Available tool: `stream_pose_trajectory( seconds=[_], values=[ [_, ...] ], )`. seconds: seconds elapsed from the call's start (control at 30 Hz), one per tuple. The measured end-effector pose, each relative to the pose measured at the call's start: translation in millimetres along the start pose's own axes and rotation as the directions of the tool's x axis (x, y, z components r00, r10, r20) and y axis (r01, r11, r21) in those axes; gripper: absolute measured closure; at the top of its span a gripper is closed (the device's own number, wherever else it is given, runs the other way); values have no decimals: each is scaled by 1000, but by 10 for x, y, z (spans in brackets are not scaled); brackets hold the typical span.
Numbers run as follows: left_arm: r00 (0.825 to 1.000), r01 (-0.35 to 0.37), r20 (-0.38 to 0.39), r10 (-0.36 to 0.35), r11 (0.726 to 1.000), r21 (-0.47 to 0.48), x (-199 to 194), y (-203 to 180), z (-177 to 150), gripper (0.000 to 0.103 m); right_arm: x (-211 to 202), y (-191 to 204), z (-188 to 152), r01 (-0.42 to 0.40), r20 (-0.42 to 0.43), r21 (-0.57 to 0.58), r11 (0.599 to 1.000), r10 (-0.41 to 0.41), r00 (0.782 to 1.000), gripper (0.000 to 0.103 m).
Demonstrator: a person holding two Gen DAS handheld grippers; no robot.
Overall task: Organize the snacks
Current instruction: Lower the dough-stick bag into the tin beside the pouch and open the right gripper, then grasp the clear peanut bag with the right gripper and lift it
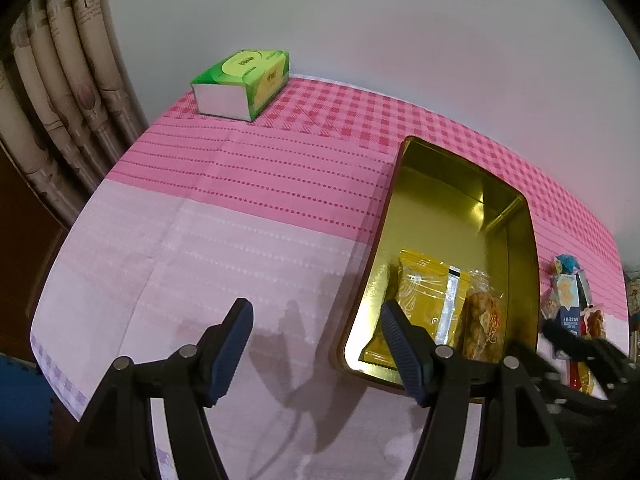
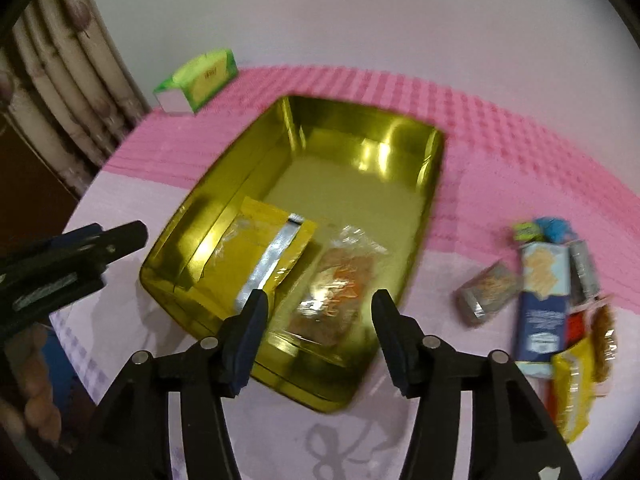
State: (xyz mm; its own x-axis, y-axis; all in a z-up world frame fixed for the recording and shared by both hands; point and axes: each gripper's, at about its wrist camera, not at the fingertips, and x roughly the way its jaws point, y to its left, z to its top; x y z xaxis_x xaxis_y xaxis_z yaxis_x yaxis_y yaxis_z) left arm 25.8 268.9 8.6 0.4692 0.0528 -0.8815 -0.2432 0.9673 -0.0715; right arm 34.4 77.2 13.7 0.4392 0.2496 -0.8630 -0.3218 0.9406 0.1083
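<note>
An open gold tin [image 1: 394, 200] [image 2: 340, 184] stands on the pink tablecloth. At its near end lie a yellow packet [image 1: 428, 300] [image 2: 272, 248] and a clear packet of orange-brown snack [image 1: 484, 320] [image 2: 340, 284], side by side. My right gripper [image 2: 320, 300] hangs open just over the clear packet, pads not touching it. My left gripper [image 1: 316, 312] is open and holds nothing; it hovers over bare cloth left of the tin, its right finger overlapping the tin's near corner. Loose snacks [image 2: 544, 292] [image 1: 568, 300] are piled right of the tin, with a silver-wrapped one [image 2: 488, 292] nearest it.
A green tissue box [image 1: 244, 84] [image 2: 200, 78] sits at the far left corner of the table. Curtains [image 1: 60, 80] hang beyond the left edge. A white wall backs the table. A hand [image 2: 36, 380] shows at lower left in the right wrist view.
</note>
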Motion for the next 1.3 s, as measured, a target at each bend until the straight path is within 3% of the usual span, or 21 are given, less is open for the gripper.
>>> stream_pose_trajectory(
  seconds=[0.1,0.27,0.4,0.53,0.8,0.97,1.0,1.07,1.3],
  values=[
    [1000,0,-1,0,1000,7,4,-21,-7,35,-208,-320,-52,9,24,23,1000,-9,1000,51],
    [1000,-8,-4,8,999,40,11,-133,-27,35,-463,-1113,-187,114,40,86,990,-118,992,51],
    [1000,-11,2,11,997,75,-11,-258,-55,35,-527,-1772,-373,167,19,148,975,-172,985,49],
    [1000,-8,0,8,994,109,-48,-460,-95,35,-462,-2184,-568,180,-29,187,966,-178,984,49],
    [999,37,-19,-34,977,208,-119,-1062,-180,35,-287,-2435,-702,108,-39,228,968,-101,994,50],
    [998,63,-48,-52,961,268,-98,-1460,-300,35,-201,-2518,-739,67,-27,260,963,-62,998,63],
    [997,70,-55,-57,959,275,-95,-1524,-333,35,-203,-2539,-747,60,-23,267,962,-56,998,71],
    [995,93,-73,-75,952,291,-87,-1697,-399,35,-210,-2594,-764,42,-13,274,961,-40,999,74],
    [983,165,-134,-125,924,346,-44,-2282,-595,35,-317,-2755,-880,89,11,255,963,-95,995,78]
  ],
)
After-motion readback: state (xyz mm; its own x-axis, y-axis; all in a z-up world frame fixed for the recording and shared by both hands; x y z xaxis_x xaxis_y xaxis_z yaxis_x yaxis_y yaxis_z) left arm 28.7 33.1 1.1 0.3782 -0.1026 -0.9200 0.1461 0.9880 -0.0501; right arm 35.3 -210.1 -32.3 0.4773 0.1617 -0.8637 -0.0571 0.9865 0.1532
